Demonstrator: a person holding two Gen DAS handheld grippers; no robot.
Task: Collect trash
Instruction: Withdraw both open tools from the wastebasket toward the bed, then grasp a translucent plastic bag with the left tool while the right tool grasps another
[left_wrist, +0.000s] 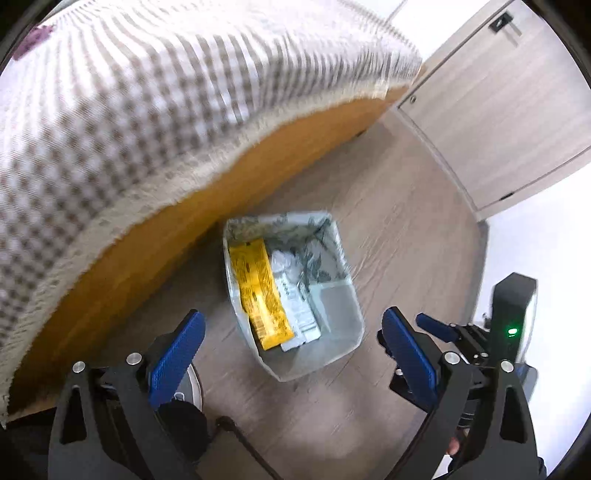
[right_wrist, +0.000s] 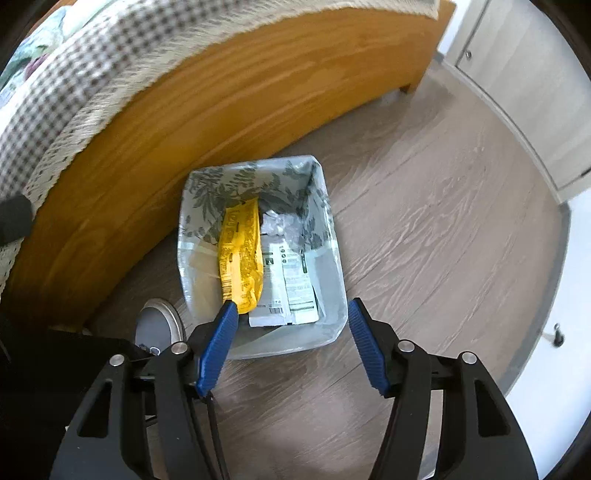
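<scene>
A leaf-patterned paper bin stands on the wood floor beside the bed. Inside it lie a yellow wrapper, a white printed packet and crumpled clear plastic. My left gripper is open and empty above the bin's near side. My right gripper is open and empty above the bin's near rim; it also shows at the right of the left wrist view.
A bed with an orange wooden frame and a checked cover runs along the left. A pale cabinet stands at the right. A shoe is on the floor left of the bin. Wood floor spreads right.
</scene>
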